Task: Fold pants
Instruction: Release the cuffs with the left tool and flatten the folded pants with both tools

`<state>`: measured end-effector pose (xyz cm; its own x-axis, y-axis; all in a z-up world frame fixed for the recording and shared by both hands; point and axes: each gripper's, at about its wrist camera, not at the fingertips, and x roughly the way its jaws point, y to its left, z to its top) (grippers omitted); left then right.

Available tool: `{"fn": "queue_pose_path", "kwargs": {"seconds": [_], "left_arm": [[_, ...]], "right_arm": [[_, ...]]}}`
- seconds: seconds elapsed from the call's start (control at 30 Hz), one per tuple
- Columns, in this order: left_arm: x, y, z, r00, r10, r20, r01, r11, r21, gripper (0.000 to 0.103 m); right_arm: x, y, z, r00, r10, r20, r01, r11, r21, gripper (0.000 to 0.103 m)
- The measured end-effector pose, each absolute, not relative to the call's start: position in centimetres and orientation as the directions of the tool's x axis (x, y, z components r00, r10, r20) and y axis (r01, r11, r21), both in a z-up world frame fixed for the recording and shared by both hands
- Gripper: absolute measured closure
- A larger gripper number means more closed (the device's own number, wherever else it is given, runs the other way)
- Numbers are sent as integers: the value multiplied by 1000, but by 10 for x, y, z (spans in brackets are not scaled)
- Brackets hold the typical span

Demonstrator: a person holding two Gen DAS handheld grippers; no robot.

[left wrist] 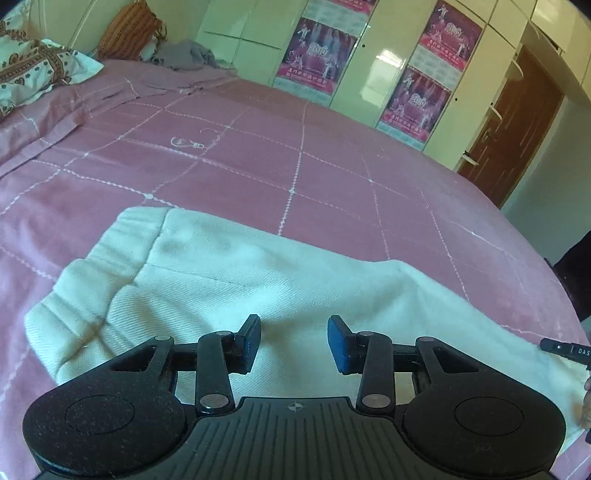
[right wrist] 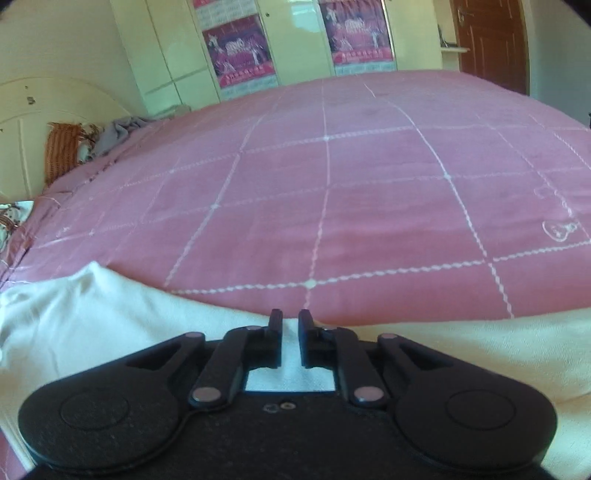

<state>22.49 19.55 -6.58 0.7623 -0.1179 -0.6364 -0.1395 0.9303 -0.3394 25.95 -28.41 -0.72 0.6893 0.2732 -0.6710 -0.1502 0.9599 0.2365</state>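
Note:
Cream-white pants [left wrist: 221, 280] lie flat on the pink checked bedspread [left wrist: 295, 166], their gathered waistband [left wrist: 92, 288] toward the left. My left gripper [left wrist: 294, 332] hovers over the middle of the pants, open, with nothing between its blue pads. In the right wrist view the pants [right wrist: 92, 325] stretch across the bottom of the frame, over the bedspread [right wrist: 332, 184]. My right gripper [right wrist: 290, 325] hangs over the cloth's far edge. Its jaws stand a narrow gap apart and hold nothing; the cloth shows through the gap from below.
A patterned pillow [left wrist: 33, 70], an orange cushion [left wrist: 129, 29] and a grey cloth [left wrist: 188, 55] lie at the head of the bed. Glossy wardrobe doors with pink posters [left wrist: 317, 55] and a brown door [left wrist: 513, 125] stand beyond the bed.

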Motion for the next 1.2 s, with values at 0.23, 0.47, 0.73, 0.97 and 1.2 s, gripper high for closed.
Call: {"fn": "queue_pose_path", "kwargs": {"seconds": [0.23, 0.47, 0.73, 0.97, 1.2], "left_arm": [[243, 178, -57, 764, -75, -641, -150, 945, -289, 64], [298, 144, -78, 689, -68, -722, -85, 981, -174, 64], [275, 133, -65, 743, -55, -668, -81, 982, -171, 63], [272, 112, -69, 740, 16, -672, -87, 994, -72, 63], [267, 104, -70, 716, 23, -698, -67, 997, -37, 55]], "right_arm": [[273, -251, -17, 678, 179, -712, -134, 984, 120, 93], [312, -126, -5, 616, 463, -637, -368, 884, 288, 93], [324, -42, -24, 540, 474, -696, -458, 859, 229, 91], [320, -18, -35, 556, 418, -718, -476, 869, 137, 87], [309, -5, -40, 515, 445, -733, -545, 830, 121, 87]]}}
